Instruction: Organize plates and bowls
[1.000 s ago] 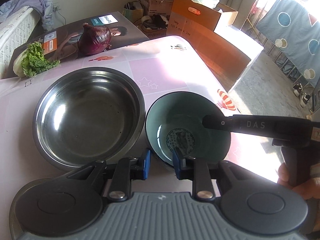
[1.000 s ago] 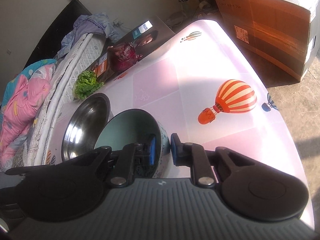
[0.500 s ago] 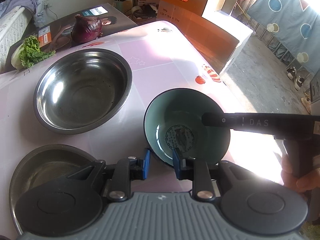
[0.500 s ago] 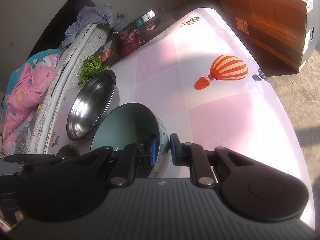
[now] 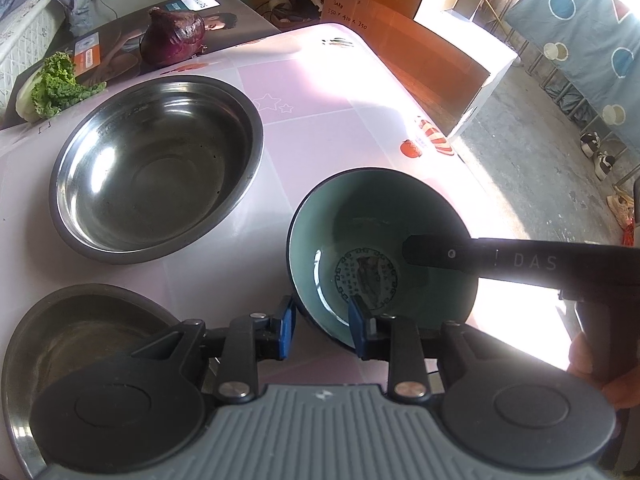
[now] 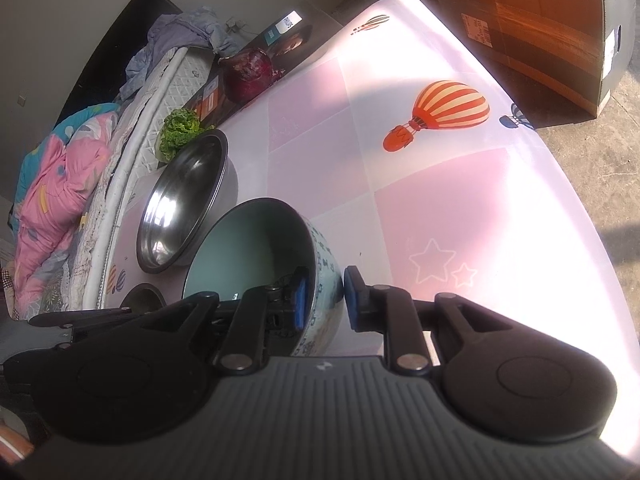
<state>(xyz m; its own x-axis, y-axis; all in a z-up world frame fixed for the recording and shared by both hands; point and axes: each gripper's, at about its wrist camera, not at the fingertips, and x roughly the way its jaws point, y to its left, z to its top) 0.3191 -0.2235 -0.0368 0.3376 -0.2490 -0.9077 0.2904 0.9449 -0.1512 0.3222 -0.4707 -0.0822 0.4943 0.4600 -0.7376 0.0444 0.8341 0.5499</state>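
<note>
A teal ceramic bowl [image 5: 380, 236] with a printed seal inside stands on the pink table; it also shows in the right wrist view [image 6: 256, 248]. My left gripper [image 5: 320, 330] straddles its near rim, one finger inside and one outside, with a gap. My right gripper [image 6: 323, 298] straddles its right wall, jaws slightly apart from it. A large steel bowl [image 5: 156, 164] stands left of it, also in the right wrist view [image 6: 184, 200]. A shallow steel plate [image 5: 76, 328] lies at the near left.
A red cabbage [image 5: 176, 36] and a lettuce [image 5: 52, 88] lie on a box at the table's far left edge. Cardboard boxes [image 5: 424, 40] stand on the floor beyond the table. The table's right edge [image 6: 560, 168] drops to the concrete floor.
Both grippers and the teal bowl have drawn away from the large steel bowl toward the near right over the second. The right gripper's jaws now stand wider around the bowl's wall.
</note>
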